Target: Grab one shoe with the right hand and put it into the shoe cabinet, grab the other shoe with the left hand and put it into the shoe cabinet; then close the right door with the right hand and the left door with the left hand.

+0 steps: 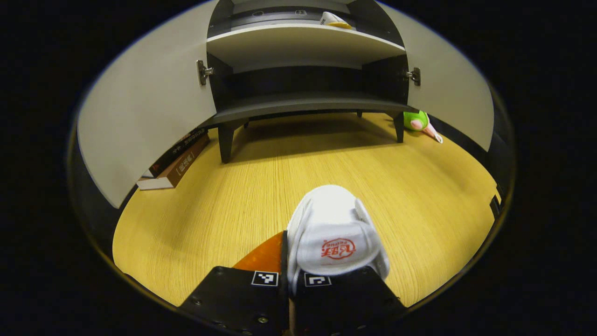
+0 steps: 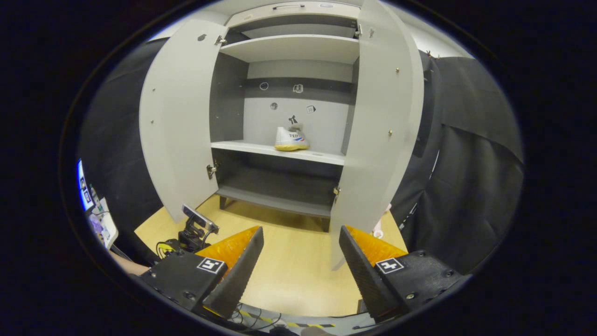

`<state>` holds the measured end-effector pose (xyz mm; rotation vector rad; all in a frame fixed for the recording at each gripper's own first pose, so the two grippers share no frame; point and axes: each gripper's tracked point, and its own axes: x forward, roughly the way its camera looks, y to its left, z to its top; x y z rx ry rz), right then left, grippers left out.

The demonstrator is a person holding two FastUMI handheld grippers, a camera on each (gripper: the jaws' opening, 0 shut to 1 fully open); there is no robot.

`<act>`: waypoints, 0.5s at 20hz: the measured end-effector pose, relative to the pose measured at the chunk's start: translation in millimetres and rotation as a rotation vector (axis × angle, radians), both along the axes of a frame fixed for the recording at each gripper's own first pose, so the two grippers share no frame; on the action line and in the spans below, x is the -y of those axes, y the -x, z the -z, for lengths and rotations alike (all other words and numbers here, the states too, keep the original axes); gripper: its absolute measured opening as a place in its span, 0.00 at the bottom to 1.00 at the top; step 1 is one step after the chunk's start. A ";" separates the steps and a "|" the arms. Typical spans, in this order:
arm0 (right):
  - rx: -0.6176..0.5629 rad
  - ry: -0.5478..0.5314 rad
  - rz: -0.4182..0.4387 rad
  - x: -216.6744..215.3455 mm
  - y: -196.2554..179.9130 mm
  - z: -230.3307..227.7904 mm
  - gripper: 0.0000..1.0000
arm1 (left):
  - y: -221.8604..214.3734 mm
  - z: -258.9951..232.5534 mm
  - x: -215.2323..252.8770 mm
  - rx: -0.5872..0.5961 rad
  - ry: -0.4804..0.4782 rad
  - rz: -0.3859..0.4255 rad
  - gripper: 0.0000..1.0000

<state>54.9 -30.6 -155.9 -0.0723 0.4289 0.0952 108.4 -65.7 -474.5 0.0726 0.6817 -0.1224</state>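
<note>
White slipper sits clenched in the left hand-held gripper at 6 o'clock, low over the wooden floor. Right hand-held gripper gapes released; other shoe rests on the cabinet shelf at 12 o'clock, doors open.

You see a red logo on the strap of the white shoe in the left gripper view; it appears upside down and its characters cannot be read. Black-and-white square markers sit on the left gripper and on the right gripper, patterns rather than words. The books lying on the wooden floor by the cabinet's left door carry spine lettering, too small to make out. In the right gripper view the second shoe on the middle shelf bears a dark word above red and blue stripes, unreadable. Small stickers dot the cabinet's back wall, illegible.
</note>
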 end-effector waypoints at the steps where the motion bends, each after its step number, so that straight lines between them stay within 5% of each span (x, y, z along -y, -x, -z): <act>1: 0.001 -0.005 -0.002 -0.3 -0.9 -0.6 1.00 | 1.8 0.0 -4.0 -0.010 -0.004 -0.012 0.14; 10: 0.063 -0.055 -0.031 -10.8 -10.7 -22.2 1.00 | 23.5 -99.3 -31.8 0.090 0.008 -0.098 0.12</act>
